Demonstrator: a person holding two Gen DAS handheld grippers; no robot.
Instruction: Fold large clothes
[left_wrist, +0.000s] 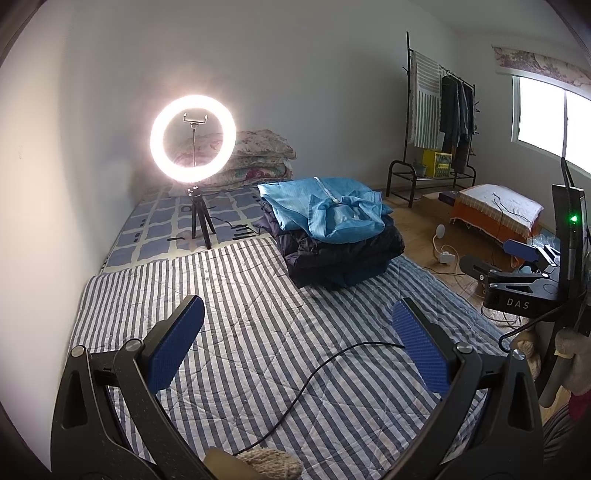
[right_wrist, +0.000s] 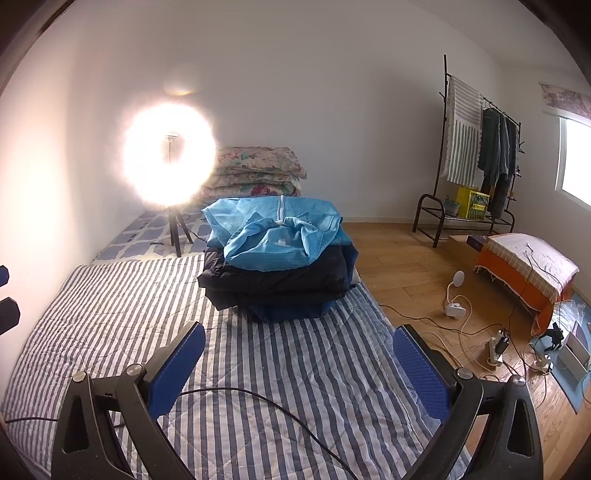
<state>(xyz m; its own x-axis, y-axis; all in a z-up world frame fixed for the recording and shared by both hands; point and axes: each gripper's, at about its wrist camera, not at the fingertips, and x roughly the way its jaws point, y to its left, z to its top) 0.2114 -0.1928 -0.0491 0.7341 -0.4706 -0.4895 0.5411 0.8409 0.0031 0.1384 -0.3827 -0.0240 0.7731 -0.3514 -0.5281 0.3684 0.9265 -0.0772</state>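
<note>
A stack of folded clothes sits on the far right side of the striped quilt (left_wrist: 229, 306) (right_wrist: 110, 314). A light blue zip jacket (left_wrist: 328, 210) (right_wrist: 277, 232) lies on top of dark navy garments (left_wrist: 343, 258) (right_wrist: 277, 288). My left gripper (left_wrist: 295, 317) is open and empty, held above the quilt short of the stack. My right gripper (right_wrist: 299, 343) is open and empty, also above the quilt, just in front of the stack. The right gripper also shows at the right edge of the left wrist view (left_wrist: 517, 273).
A lit ring light on a tripod (left_wrist: 192, 144) (right_wrist: 170, 155) stands at the far left by folded floral quilts (left_wrist: 258, 155). A black cable (left_wrist: 314, 376) (right_wrist: 266, 406) crosses the quilt. A clothes rack (left_wrist: 443, 122) (right_wrist: 480, 155), a low covered stool (right_wrist: 528, 266) and power strips (right_wrist: 498, 343) are on the wood floor.
</note>
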